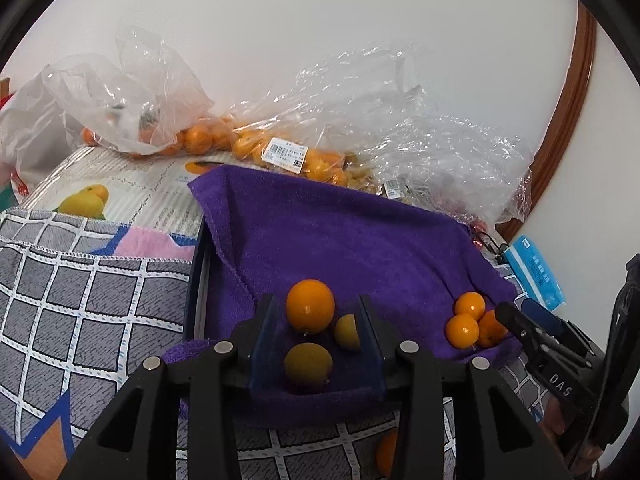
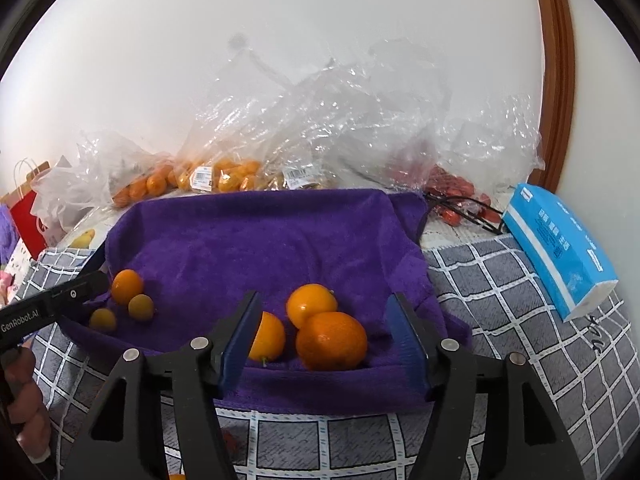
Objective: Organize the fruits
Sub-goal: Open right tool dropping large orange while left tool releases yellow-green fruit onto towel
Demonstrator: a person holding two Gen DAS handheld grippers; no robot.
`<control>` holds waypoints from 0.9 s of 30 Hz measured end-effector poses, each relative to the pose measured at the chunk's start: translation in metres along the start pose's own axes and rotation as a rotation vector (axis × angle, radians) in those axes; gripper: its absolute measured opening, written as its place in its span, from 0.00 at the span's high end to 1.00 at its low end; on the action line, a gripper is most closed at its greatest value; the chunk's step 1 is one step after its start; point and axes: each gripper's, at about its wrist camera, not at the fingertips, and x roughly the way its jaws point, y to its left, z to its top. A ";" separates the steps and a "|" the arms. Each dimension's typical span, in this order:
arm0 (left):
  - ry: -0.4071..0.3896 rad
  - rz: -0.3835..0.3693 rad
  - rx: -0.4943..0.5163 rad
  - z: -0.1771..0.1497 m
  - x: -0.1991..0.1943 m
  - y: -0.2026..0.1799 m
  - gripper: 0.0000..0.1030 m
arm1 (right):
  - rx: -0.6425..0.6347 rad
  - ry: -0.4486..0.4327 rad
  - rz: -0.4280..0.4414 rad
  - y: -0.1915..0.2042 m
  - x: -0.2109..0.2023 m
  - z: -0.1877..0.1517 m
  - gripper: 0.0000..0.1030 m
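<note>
A purple towel (image 1: 340, 232) lies spread over a tray. My left gripper (image 1: 316, 308) hovers over its near left part, open. A large orange (image 1: 310, 306) and two small yellow-green fruits (image 1: 308, 364) lie between its fingers, and the pads do not press on any of them. My right gripper (image 2: 323, 300) stands open over the towel (image 2: 260, 240) on the right, around three oranges (image 2: 332, 340) that rest loose in a cluster. In the left wrist view the right gripper (image 1: 510, 316) shows beside that cluster (image 1: 466, 322).
Clear plastic bags of oranges (image 2: 224, 176) and red fruit (image 2: 452, 192) crowd the back by the wall. A blue tissue pack (image 2: 560, 252) lies at the right. A grey checked cloth (image 1: 80, 300) covers the table, with one orange (image 1: 386, 452) near the front.
</note>
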 end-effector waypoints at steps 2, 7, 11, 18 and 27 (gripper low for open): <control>-0.007 -0.002 0.001 0.000 -0.001 -0.001 0.63 | -0.008 -0.002 -0.012 0.002 0.000 0.000 0.38; -0.038 0.000 -0.004 0.001 -0.007 -0.001 0.63 | 0.006 -0.031 -0.011 -0.001 -0.005 -0.001 0.38; -0.070 0.014 -0.005 0.001 -0.010 0.000 0.63 | 0.010 -0.054 -0.006 -0.002 -0.011 0.000 0.38; -0.104 0.018 -0.011 0.001 -0.013 -0.001 0.63 | -0.005 -0.057 0.009 0.005 -0.013 0.000 0.38; -0.091 0.031 -0.030 0.004 -0.014 0.005 0.63 | -0.020 -0.055 0.022 0.012 -0.016 -0.001 0.38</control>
